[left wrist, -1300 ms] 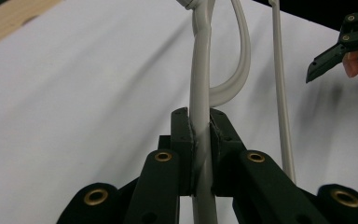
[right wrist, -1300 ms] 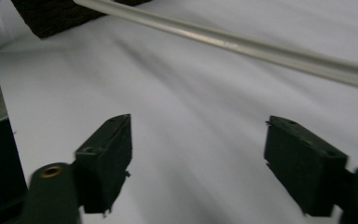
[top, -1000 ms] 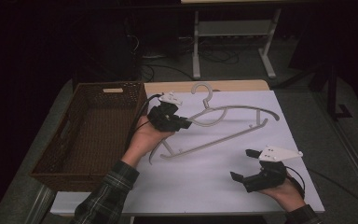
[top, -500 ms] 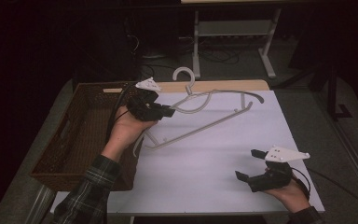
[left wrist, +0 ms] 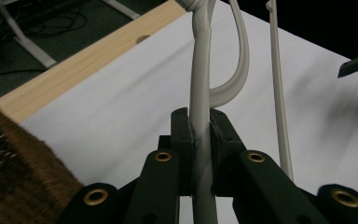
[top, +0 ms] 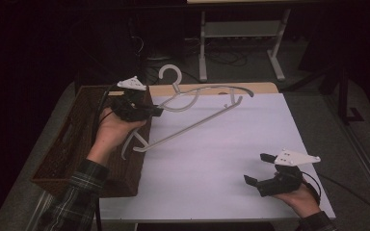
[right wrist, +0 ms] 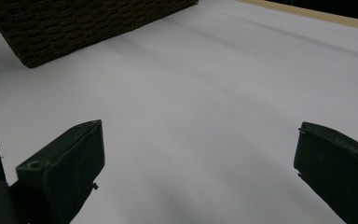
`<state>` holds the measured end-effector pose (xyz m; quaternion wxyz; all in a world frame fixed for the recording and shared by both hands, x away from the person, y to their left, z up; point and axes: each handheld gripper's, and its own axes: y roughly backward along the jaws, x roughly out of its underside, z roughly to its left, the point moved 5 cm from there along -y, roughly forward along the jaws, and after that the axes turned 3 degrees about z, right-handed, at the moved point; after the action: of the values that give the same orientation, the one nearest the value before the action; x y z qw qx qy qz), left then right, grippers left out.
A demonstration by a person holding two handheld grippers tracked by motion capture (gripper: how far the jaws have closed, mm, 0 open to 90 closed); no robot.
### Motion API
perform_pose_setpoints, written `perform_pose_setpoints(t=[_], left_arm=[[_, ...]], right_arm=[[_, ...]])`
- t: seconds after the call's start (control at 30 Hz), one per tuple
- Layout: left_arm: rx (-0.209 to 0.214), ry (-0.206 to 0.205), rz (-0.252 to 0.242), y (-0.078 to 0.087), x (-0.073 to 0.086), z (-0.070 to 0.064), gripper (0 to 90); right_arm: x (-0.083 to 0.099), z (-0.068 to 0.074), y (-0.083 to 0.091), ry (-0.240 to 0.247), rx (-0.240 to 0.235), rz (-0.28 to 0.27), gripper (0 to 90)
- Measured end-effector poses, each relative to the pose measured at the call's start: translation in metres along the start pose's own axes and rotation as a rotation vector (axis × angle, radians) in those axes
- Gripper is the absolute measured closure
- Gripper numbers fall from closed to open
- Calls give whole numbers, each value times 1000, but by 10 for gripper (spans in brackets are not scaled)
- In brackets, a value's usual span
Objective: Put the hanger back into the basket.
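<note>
Pale grey plastic hanger [top: 200, 108], curved shoulders, straight bottom bar and a hook on top, is lifted and tilted just right of the brown wicker basket [top: 72, 144]. Left gripper [top: 149, 111] has its fingers clamped on the hanger's shoulder. Right gripper [top: 259, 169], well right of the basket, low over the white surface [top: 221, 159], fingers spread wide, nothing between them.

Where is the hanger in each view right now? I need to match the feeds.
High view: hanger left of centre, lifted, clamped by the left gripper beside the basket.
Left gripper view: hanger centre, its bar running up from between the shut jaws.
Right gripper view: hanger not in it.
Shared landmark: the basket, seen bottom left in the left gripper view and top left in the right gripper view.
</note>
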<state>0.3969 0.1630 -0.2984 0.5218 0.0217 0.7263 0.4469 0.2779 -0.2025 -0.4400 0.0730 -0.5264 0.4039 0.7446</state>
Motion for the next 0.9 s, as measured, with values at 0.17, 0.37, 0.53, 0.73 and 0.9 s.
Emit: perform_pose_setpoints(t=[0.17, 0.37, 0.53, 0.73, 0.9], left_arm=[[-30, 39, -25, 19, 11, 19, 828], [-66, 73, -46, 37, 22, 39, 828], [-115, 99, -46, 54, 34, 54, 828], [-168, 125, -45, 71, 47, 70, 828], [-230, 151, -39, 89, 63, 91, 828]], right_arm=[[-1, -5, -3, -7, -13, -5, 13], [-3, -6, -7, -1, -19, 1, 13], [-2, -6, -8, 2, -17, 9, 13], [-1, -7, -6, -5, -13, 7, 13], [0, -9, -4, -25, -7, 3, 14]])
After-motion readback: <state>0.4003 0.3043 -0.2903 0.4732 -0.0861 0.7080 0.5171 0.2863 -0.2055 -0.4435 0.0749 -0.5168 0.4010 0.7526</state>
